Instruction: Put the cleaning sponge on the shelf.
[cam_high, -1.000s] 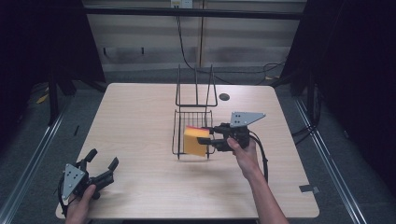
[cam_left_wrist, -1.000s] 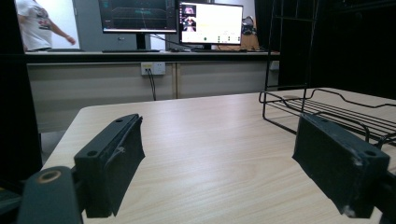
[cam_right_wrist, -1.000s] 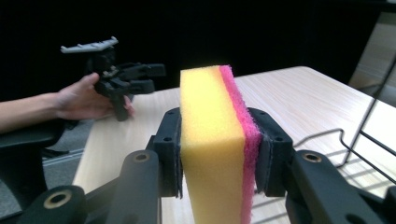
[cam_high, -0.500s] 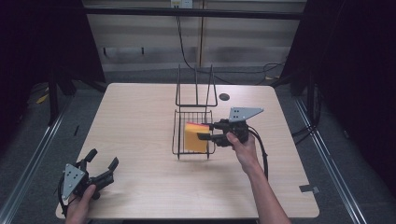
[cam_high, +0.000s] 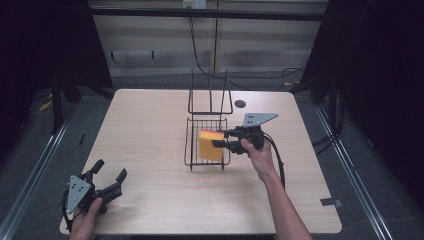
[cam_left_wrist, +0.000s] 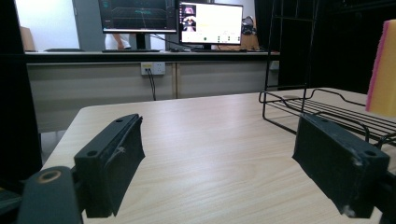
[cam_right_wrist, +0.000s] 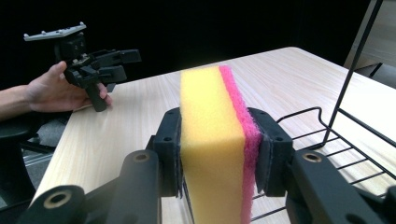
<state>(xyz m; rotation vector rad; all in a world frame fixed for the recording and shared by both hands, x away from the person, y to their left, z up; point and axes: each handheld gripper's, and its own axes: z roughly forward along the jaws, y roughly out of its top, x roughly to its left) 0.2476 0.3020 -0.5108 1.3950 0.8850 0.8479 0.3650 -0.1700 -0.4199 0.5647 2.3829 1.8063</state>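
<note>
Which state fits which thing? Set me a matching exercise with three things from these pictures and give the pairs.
Things:
1. sponge
2. left gripper
3. wire rack

States:
a. open, at the table's near left corner
b. black, standing mid-table
c. yellow and pink, clamped by the right gripper

Pairs: 1-c, 2-a, 3-b

dark room | monitors (cam_left_wrist: 170, 21) on counter (lit) | grey floor (cam_high: 40, 135)

Yellow-pink sponge (cam_right_wrist: 217, 140) upright over wire rack (cam_high: 192, 150).
</note>
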